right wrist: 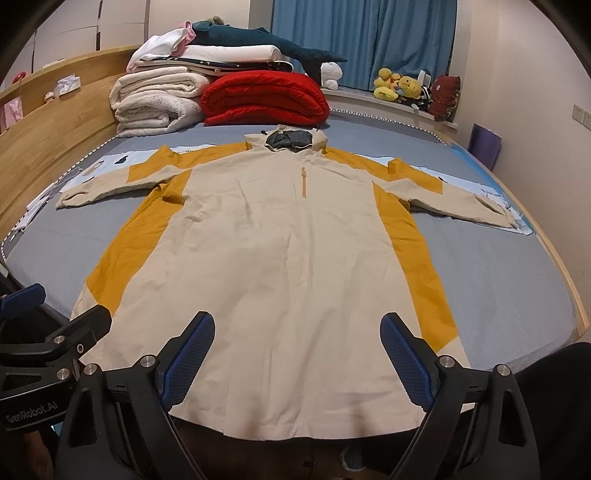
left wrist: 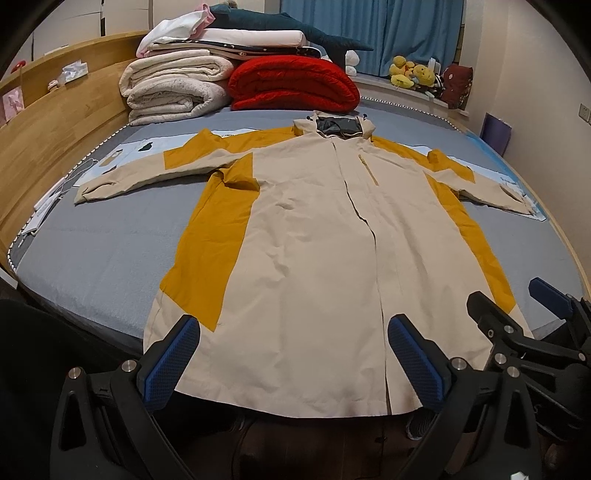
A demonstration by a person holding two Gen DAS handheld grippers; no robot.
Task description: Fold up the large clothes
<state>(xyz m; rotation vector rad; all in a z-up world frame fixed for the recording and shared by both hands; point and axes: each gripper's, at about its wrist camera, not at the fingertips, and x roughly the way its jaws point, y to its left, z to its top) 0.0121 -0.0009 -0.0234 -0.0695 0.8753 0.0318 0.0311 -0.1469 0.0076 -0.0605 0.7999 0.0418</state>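
A large cream and mustard hooded jacket (left wrist: 306, 240) (right wrist: 280, 251) lies front up and spread flat on a grey bed (left wrist: 99, 258) (right wrist: 498, 280), both sleeves stretched out sideways, hood at the far end. My left gripper (left wrist: 295, 336) hovers open over the jacket's hem, left of its front seam. Over the same hem, further right, my right gripper (right wrist: 297, 328) stands open with nothing between its blue pads (right wrist: 404, 354). In the left wrist view the right gripper (left wrist: 513, 306) shows at the right edge. The left gripper's finger (right wrist: 26, 295) shows at the left edge of the right wrist view.
Folded white blankets (left wrist: 173, 88) and a red quilt (left wrist: 291, 86) are stacked at the head of the bed. A wooden headboard (left wrist: 55, 125) runs along the left. Plush toys (left wrist: 413, 74) sit on the sill under blue curtains (left wrist: 369, 33). Papers (left wrist: 48, 199) lie at the left bed edge.
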